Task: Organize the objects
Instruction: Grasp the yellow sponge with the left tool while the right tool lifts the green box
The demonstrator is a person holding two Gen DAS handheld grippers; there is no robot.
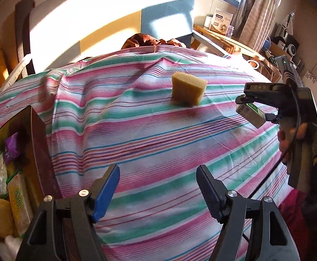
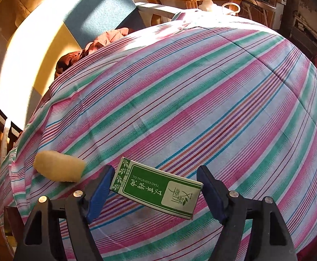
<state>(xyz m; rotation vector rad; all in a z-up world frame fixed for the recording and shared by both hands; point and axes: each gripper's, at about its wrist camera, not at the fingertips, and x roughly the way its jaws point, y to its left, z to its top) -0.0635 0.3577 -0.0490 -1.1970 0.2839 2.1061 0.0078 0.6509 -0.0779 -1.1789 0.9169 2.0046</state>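
Between the blue pads of the right gripper (image 2: 155, 192), at the bottom centre of the right wrist view, a green-and-white carton (image 2: 156, 192) marked as essential oil spans the jaws end to end and appears clear of the cloth, so the right gripper is grasping it by its short ends. Low in the left wrist view the left gripper (image 1: 157, 193) stands released, nothing between its ribbed pads, only striped cloth (image 1: 149, 134) beneath.

My judgement is that the step is carrying the carton to the brown box (image 1: 36, 143) at that view's lower left, where soap bars and wrapped packets already lie. To do it well, keep the squeeze gentle, since thin card buckles lengthwise, and hold it level so it cannot pivot out.

Beyond the left gripper, near the frame's centre, a tan soap block (image 1: 188, 90) stands on the cloth, matte and blunt-cornered; it should suit a grip across its flat faces. The cloth is soft, wrinkled cotton in pink, green and white stripes.
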